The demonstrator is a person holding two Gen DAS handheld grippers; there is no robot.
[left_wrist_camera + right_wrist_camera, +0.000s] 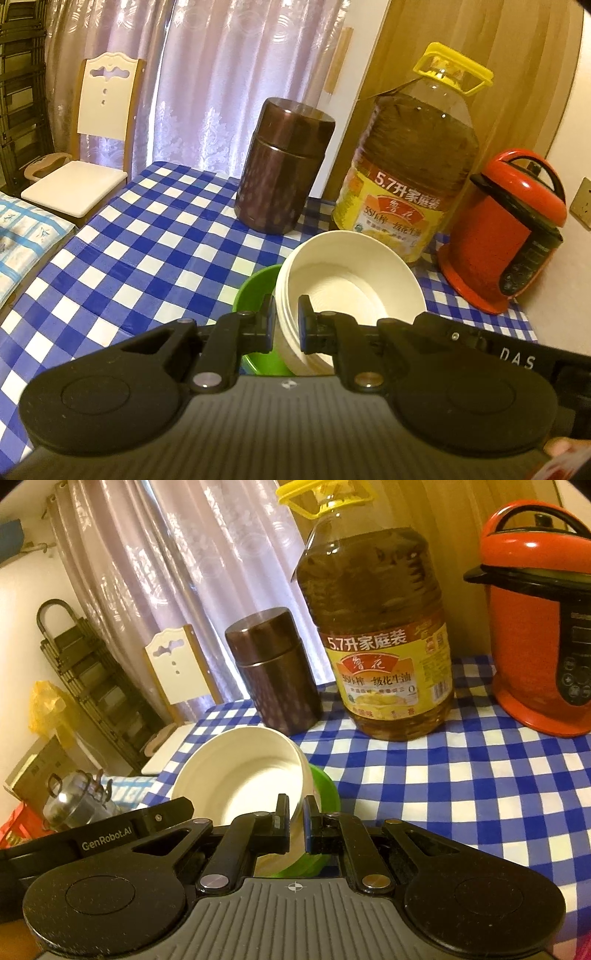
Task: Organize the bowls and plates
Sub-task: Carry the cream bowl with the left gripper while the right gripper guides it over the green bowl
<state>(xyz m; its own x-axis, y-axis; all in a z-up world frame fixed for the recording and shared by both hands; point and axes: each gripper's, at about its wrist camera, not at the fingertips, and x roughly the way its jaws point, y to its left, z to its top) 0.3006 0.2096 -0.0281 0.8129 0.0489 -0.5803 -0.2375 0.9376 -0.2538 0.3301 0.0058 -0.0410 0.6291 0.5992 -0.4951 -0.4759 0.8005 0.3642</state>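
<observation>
Bowls (351, 280), stacked white inside green, hang between both hands: left claw (286, 321) and right claw (297, 825) pinch opposite rims above the desk (147, 240).

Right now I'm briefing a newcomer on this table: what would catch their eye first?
The big oil bottle with its yellow handle, standing at the back of the blue checked tablecloth, beside a red cooker and a brown canister. Up front, both tools clamp a white bowl against a green bowl.
</observation>
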